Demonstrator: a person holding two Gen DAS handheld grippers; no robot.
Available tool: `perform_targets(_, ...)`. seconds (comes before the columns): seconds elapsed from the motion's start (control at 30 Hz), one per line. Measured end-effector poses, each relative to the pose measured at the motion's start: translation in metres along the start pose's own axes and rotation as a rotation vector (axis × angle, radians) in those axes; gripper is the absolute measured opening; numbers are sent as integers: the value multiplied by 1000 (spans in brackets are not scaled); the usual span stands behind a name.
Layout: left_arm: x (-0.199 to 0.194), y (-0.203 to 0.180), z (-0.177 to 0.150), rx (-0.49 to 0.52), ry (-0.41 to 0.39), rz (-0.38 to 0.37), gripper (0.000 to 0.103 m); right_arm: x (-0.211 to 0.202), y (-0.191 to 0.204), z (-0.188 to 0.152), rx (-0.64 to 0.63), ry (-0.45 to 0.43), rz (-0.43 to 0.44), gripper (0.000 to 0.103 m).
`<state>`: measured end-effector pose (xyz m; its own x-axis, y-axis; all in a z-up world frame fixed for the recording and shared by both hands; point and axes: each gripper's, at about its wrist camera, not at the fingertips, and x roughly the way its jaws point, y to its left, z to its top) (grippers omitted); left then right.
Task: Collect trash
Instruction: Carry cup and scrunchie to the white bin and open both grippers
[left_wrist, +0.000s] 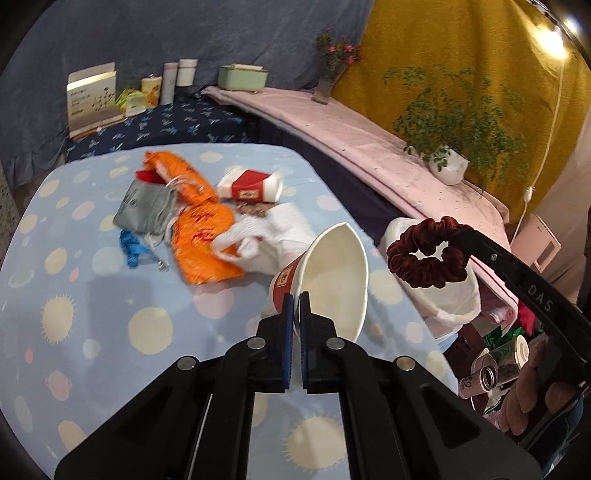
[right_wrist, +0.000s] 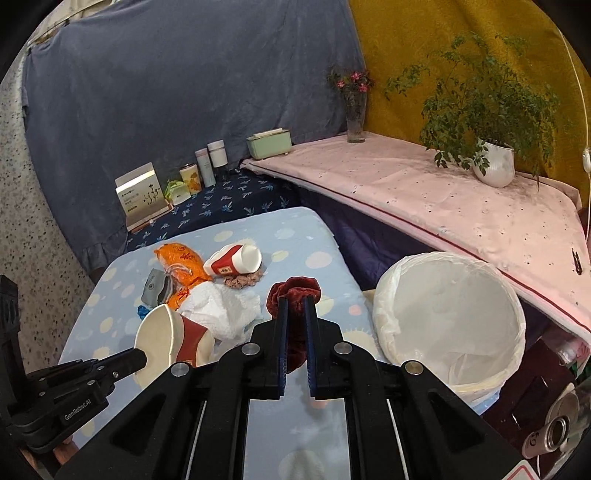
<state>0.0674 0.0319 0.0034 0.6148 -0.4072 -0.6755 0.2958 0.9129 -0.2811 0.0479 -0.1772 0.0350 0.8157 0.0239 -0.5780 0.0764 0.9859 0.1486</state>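
My left gripper (left_wrist: 296, 295) is shut on the rim of a squashed red-and-white paper cup (left_wrist: 332, 280), held above the blue spotted table (left_wrist: 92, 314); the cup also shows in the right wrist view (right_wrist: 166, 343). My right gripper (right_wrist: 294, 301) is shut on a dark red velvet scrunchie (right_wrist: 293, 291), which shows in the left wrist view (left_wrist: 424, 254) hanging near the bin. The white-lined trash bin (right_wrist: 450, 314) stands right of the table. An orange wrapper (left_wrist: 203, 236), a white plastic bag (left_wrist: 273, 236), a grey pouch (left_wrist: 144, 206) and a second cup (left_wrist: 251, 184) lie on the table.
A pink-covered shelf (right_wrist: 424, 206) with a potted plant (right_wrist: 495, 162) and a flower vase (right_wrist: 356, 114) runs behind the bin. Boxes and bottles (right_wrist: 177, 181) stand at the back. Cans (right_wrist: 554, 435) lie on the floor at the right.
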Motion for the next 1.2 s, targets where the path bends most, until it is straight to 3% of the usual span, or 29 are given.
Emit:
perform_targets(0.43,26,-101,37,172,-22,-124,3,-17,-85,25,69,-76,-138,8)
perform_targets(0.67,62,-156,52,242,-9,-205,3,-6,-130,29,105,-57,-201,8)
perform_targets(0.97,104,-193,64,264,51,-291,4,9,-170,25,170,-30,-242,12)
perform_targets(1.0,109,-195,64,259,63,-291,7,9,-173,25,179,-34,-254,17)
perform_targets(1.07,118,-197,64,248,88,-287,39,8,-175,24,186,-42,-276,38)
perform_targets(1.1,119,-197,64,246,80,-275,43,6,-176,24,190,-52,-289,50)
perform_targets(1.2,120,-197,61,259,61,-244,45,3,-176,23,192,-61,-298,52)
